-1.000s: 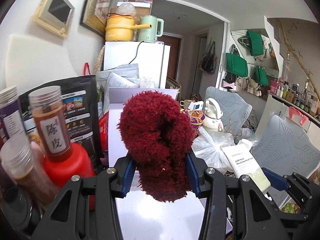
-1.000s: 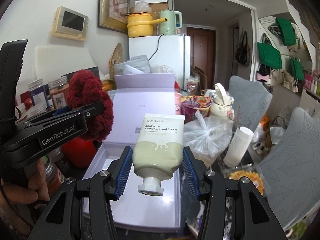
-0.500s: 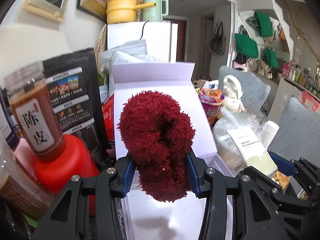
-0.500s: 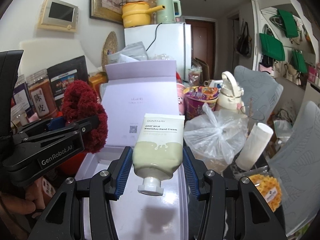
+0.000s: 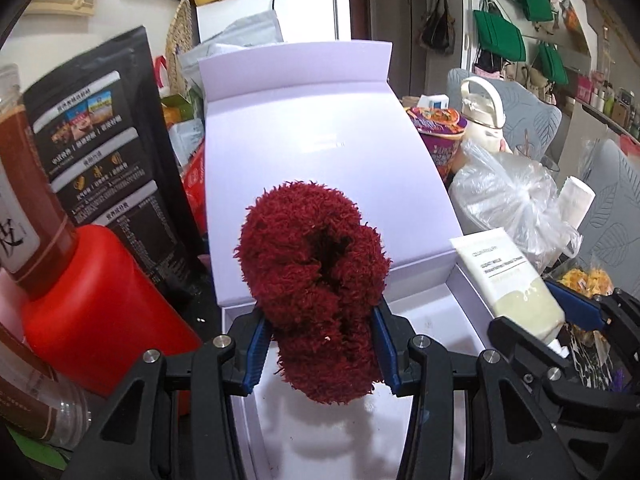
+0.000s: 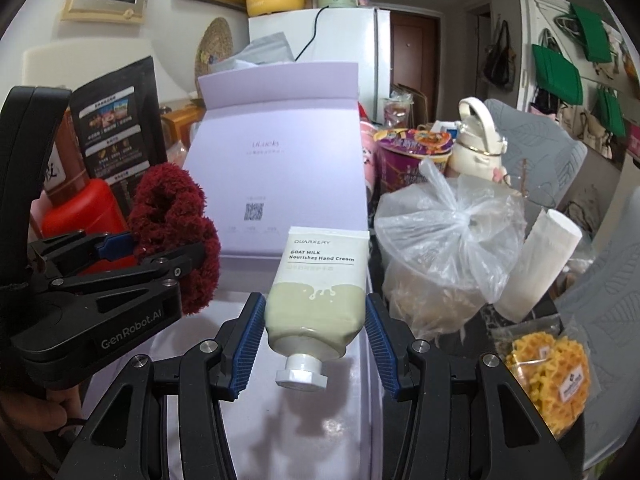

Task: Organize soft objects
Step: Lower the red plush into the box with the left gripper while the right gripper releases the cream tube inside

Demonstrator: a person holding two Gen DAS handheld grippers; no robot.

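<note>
My left gripper (image 5: 318,344) is shut on a fluffy dark red scrunchie (image 5: 316,280) and holds it just above the open lilac box (image 5: 436,312). The scrunchie also shows at the left of the right wrist view (image 6: 172,216). My right gripper (image 6: 314,340) is shut on a pale green hand cream tube (image 6: 320,300), cap toward the camera, over the box's right side (image 6: 372,420). The tube also shows at the right of the left wrist view (image 5: 512,280). The box lid (image 6: 280,152) stands open behind.
A red bottle (image 5: 92,304), a jar and a black snack pouch (image 5: 100,152) crowd the left. A tied plastic bag (image 6: 448,240), a white roll (image 6: 536,260), a noodle cup (image 6: 412,152) and a snack packet (image 6: 548,376) stand right of the box.
Both grippers have moved forward and down toward the open box, still holding their objects. The box's inside now lies right under them.
</note>
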